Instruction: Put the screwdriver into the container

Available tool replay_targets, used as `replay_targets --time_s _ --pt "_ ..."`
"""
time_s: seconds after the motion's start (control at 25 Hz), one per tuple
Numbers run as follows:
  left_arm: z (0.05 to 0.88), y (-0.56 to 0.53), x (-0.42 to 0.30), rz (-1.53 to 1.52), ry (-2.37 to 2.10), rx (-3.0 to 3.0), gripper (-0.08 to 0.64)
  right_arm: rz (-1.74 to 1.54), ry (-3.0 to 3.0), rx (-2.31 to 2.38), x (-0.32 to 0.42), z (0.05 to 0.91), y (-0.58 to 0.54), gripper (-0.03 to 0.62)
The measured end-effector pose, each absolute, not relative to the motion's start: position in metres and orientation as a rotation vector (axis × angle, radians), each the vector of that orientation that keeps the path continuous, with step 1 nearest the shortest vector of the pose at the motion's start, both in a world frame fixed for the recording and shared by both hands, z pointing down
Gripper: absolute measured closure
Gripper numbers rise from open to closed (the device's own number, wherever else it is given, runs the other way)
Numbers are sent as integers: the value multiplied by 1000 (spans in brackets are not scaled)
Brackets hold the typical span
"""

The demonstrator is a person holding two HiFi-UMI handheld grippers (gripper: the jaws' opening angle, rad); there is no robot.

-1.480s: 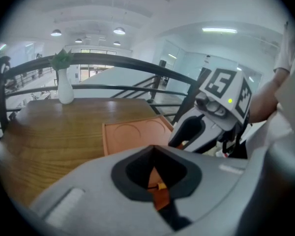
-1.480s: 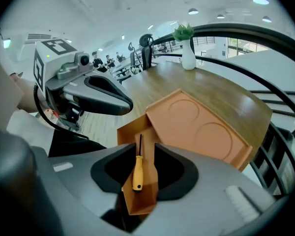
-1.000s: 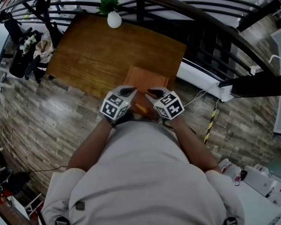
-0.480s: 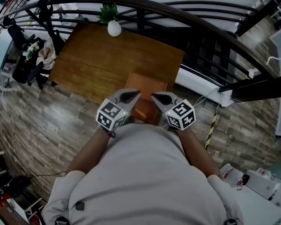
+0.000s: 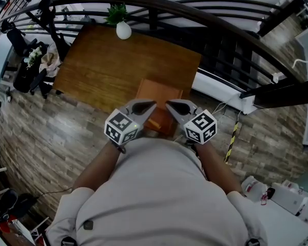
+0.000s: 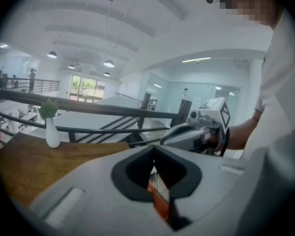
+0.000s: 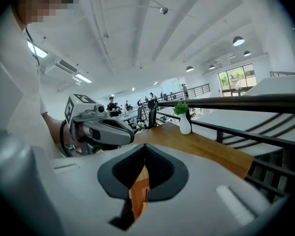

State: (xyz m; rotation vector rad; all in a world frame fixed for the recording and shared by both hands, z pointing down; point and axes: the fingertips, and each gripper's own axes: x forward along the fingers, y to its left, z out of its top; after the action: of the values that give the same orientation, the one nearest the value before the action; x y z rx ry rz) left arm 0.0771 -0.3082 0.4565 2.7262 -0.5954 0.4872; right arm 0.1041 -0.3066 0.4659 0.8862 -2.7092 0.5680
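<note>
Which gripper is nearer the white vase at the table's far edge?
Left. The left gripper hovers over the container's near edge, more directly below the white vase in the head view; the right gripper sits beside it, further right.

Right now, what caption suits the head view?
Left gripper and right gripper, both shut, hover over an orange box at a wooden table's edge.

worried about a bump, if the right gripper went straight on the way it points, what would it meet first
Most likely the wooden table, just beyond the orange container. The left gripper sits close to the left of that line, so a graze is possible.
</note>
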Motion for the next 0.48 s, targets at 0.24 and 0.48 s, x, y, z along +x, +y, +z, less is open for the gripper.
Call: replay_targets --time_s 0.24,0.48 --pt "436 -306 75 466 -537 2798 557 555 -2707 962 98 455 -305 584" --pt "427 -303 41 474 -499 2822 557 578 -2711 1048 75 450 -305 584"
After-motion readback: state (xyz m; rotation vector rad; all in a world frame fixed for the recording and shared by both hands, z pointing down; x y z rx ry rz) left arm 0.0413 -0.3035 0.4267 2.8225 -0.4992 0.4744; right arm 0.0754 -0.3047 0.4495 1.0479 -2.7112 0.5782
